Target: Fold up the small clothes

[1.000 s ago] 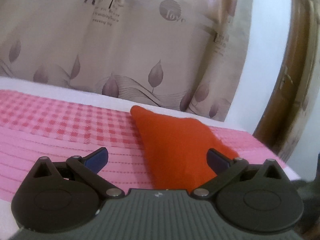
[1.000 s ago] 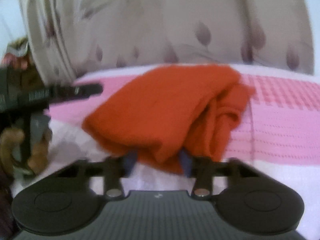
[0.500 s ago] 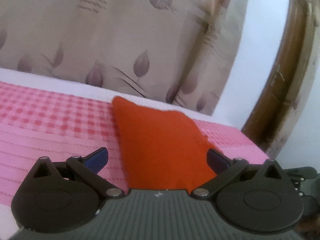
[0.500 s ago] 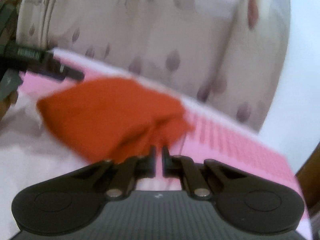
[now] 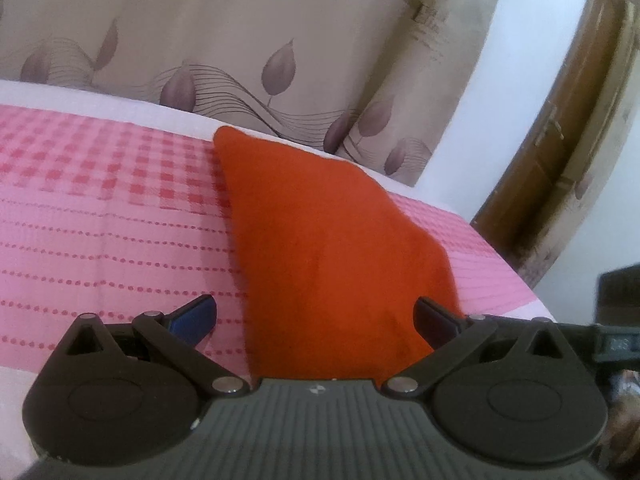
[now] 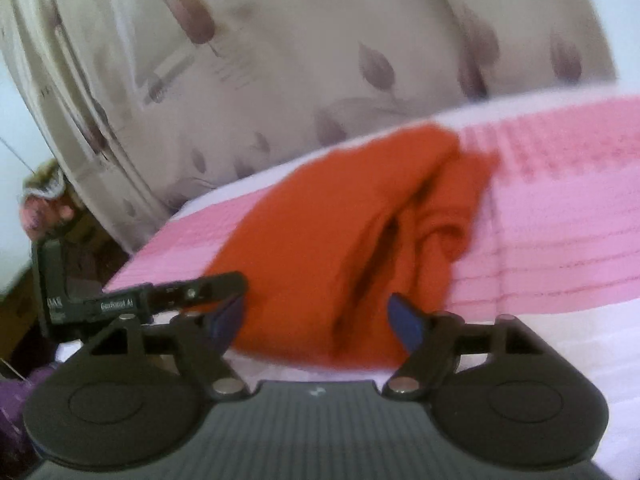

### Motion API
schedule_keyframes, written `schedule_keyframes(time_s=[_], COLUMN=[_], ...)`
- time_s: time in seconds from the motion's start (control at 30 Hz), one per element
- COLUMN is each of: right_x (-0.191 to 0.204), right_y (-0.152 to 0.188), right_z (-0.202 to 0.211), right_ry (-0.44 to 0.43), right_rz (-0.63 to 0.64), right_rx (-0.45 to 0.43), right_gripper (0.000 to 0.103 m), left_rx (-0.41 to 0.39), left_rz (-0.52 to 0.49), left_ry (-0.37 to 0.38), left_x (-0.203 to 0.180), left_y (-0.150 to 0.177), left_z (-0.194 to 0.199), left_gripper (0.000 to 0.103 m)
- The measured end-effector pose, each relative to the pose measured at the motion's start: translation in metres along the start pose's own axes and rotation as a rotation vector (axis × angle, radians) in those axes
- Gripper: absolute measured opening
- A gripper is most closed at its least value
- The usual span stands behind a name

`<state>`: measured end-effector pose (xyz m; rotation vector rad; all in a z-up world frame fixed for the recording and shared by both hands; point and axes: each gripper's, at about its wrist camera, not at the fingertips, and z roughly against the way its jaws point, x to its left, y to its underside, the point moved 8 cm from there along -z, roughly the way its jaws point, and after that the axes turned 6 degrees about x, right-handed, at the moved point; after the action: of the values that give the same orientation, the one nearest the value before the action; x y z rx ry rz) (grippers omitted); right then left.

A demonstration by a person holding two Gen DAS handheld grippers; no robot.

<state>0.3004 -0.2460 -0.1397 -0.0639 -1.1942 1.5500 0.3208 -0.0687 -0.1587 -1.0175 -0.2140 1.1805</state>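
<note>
— Where was the folded orange knit cloth (image 5: pixel 332 240)?
— On the pink checked bedspread (image 5: pixel 100 208), near edge hidden by both grippers.
— Jaws?
— Left gripper (image 5: pixel 316 316) spread wide; right gripper (image 6: pixel 316 316) just opened, pads off cloth.

Bare pink bedspread (image 5: pixel 100 240) left of orange cloth (image 5: pixel 328 240), curtain (image 5: pixel 240 32) behind.

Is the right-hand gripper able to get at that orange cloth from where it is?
Probably yes: the right gripper stands open right at the near edge of the orange cloth, with nothing between them.
</note>
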Motion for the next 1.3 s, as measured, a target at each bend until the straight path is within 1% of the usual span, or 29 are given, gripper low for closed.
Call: schedule_keyframes(time_s=[0.13,0.2,0.23,0.27,0.33,0.37,0.43,0.47,0.5,0.53,0.57,0.63,0.73,0.83,0.93,1.0,1.07,1.1,1.17,1.23,1.3], right_x=[0.011,0.017,0.017,0.013,0.001,-0.004,-0.008,-0.009,-0.010,-0.010,-0.012,-0.014,-0.010,-0.009,-0.014,-0.017,-0.029,-0.037,-0.045,-0.047,-0.048], right_y=[-0.003,-0.011,-0.014,-0.014,-0.009,-0.006,-0.007,-0.009,-0.010,-0.011,-0.013,-0.020,-0.033,-0.042,-0.045,-0.037,-0.019,-0.009,-0.001,-0.004,-0.004], right_z=[-0.017,-0.010,-0.007,-0.009,-0.020,-0.024,-0.022,-0.023,-0.026,-0.033,-0.039,-0.046,-0.042,-0.017,0.018,0.030,0.021,0.014,0.009,0.011,0.012], right_ry=[-0.004,0.046,0.035,0.023,0.061,0.068,0.041,0.024,0.005,0.001,0.011,0.014,0.053,0.110,0.141,0.143,0.179,0.175,0.149,0.139,0.124], right_rz=[0.069,0.130,0.128,0.097,0.056,0.050,0.011,-0.020,-0.045,-0.048,-0.047,-0.062,-0.002,0.033,0.031,0.029,0.019,0.000,-0.044,-0.050,-0.058], right_rx=[0.046,0.014,0.011,0.044,0.105,0.119,0.104,0.098,0.097,0.107,0.112,0.107,0.070,0.006,-0.039,-0.021,0.044,0.071,0.063,0.050,0.056], right_gripper=[0.077,0.078,0.078,0.077,0.077,0.076,0.077,0.074,0.055,0.026,0.019,0.013,0.011,0.010,0.008,0.007,0.007,0.007,0.006,0.006,0.007], left_rx=[-0.003,-0.011,-0.014,-0.014,-0.014,-0.018,-0.030,-0.036,-0.041,-0.044,-0.045,-0.050,-0.068,-0.083,-0.087,-0.088,-0.088,-0.089,-0.104,-0.125,-0.139], left_rz=[-0.014,0.003,0.015,0.027,0.048,0.057,0.069,0.072,0.075,0.078,0.081,0.082,0.085,0.075,0.052,0.041,0.035,0.033,0.027,0.011,-0.001], left_ry=[-0.002,-0.004,-0.003,-0.001,0.002,0.002,0.005,0.010,0.012,0.012,0.012,0.013,0.009,0.008,0.006,0.004,0.004,0.001,-0.007,-0.001,0.003], left_x=[-0.002,0.000,0.002,0.003,0.006,0.007,0.008,0.008,0.008,0.008,0.009,0.008,0.008,0.006,0.002,0.000,-0.001,-0.001,-0.001,-0.003,-0.009], left_y=[0.001,0.000,0.000,-0.001,-0.001,-0.001,-0.002,-0.003,-0.003,-0.004,-0.004,-0.004,-0.005,-0.005,-0.005,-0.004,-0.004,-0.004,-0.005,-0.008,-0.012], left_z=[0.000,0.001,0.001,0.001,0.001,0.001,0.003,0.004,0.005,0.005,0.005,0.006,0.009,0.012,0.012,0.012,0.011,0.011,0.014,0.017,0.018], left_gripper=[0.103,0.103,0.103,0.103,0.103,0.103,0.103,0.103,0.103,0.103,0.103,0.103,0.103,0.103,0.103,0.103,0.103,0.103,0.103,0.103,0.103])
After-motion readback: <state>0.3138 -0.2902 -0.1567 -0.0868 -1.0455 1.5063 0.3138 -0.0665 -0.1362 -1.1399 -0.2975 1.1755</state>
